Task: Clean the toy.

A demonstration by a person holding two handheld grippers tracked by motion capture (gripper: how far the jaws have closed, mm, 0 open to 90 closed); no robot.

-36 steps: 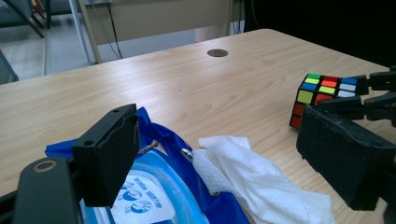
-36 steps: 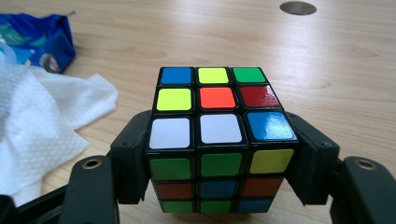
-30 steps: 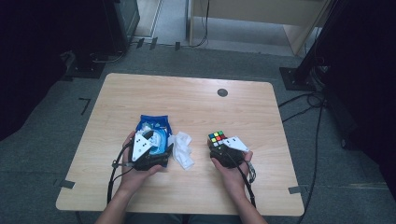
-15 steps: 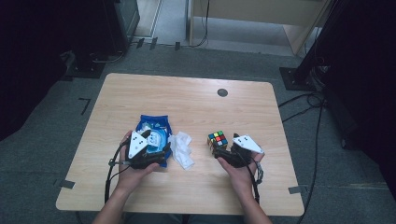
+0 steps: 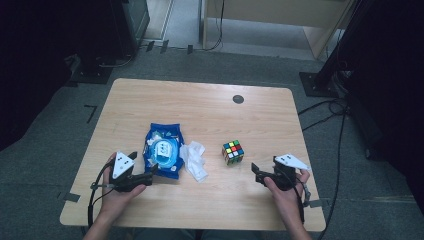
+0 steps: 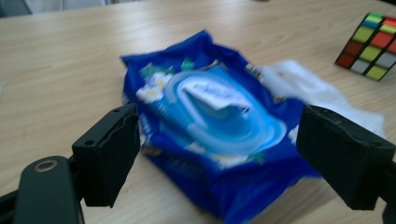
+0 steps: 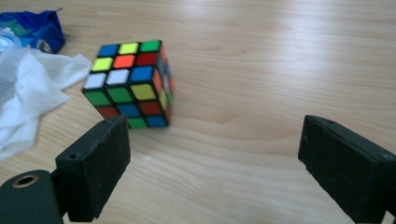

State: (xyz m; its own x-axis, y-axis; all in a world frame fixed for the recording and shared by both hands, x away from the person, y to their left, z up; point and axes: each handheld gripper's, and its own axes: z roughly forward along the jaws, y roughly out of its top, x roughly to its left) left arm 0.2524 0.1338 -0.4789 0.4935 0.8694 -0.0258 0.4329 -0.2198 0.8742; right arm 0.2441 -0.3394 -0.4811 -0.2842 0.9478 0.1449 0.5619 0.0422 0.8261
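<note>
I have both grippers drawn back toward the near edge of the table, jaws spread and holding nothing. My right gripper has just been opening, nothing between its jaws; the puzzle cube stands free on the surface right of centre, just ahead of it. My left gripper sits by the near end of the blue wipes pack, whose flip lid stands ajar, a loose wipe lying between pack and cube. The risks, as I judge them: a careless left jaw could nudge the light pack or snag its lid; a right approach off-centre could knock the cube askew
</note>
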